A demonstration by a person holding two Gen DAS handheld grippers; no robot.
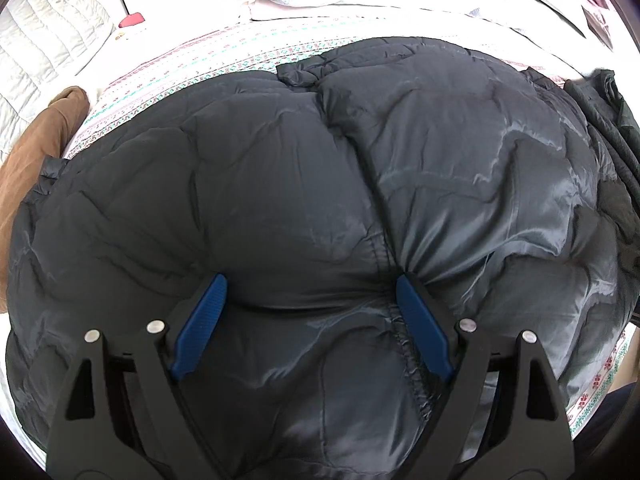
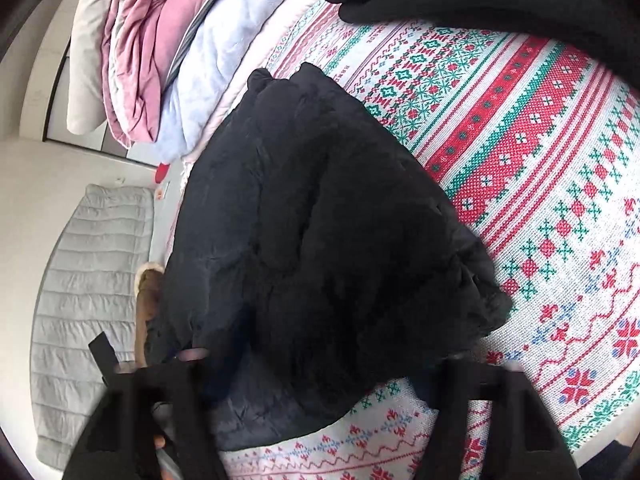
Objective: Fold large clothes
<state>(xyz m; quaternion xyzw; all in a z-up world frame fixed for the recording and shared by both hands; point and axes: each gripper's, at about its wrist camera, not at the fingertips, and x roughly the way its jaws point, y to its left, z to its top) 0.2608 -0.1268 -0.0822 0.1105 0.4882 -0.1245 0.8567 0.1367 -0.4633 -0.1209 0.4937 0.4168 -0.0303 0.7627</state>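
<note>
- Jacket lying puffed and dark across patterned bedspread, filling nearly everything ahead of left gripper.
- Left gripper standing wide, blue pads pressing down into quilted fabric either side of a stitched seam, pinning rather than pinching.
- Right gripper blurring at near edge of jacket, a loose corner lying between its fingers; grip or gap impossible to tell from this view.
- Judging step: pinning with left while taking hold of hem with right for a fold.
- Advising: gathering both layers of padding deep between the fingers, since slick shell likely slipping.
- Keeping left weight steady so bulk not creeping toward brown garment at left.
- Lifting low, laying edge over squarely.
</note>
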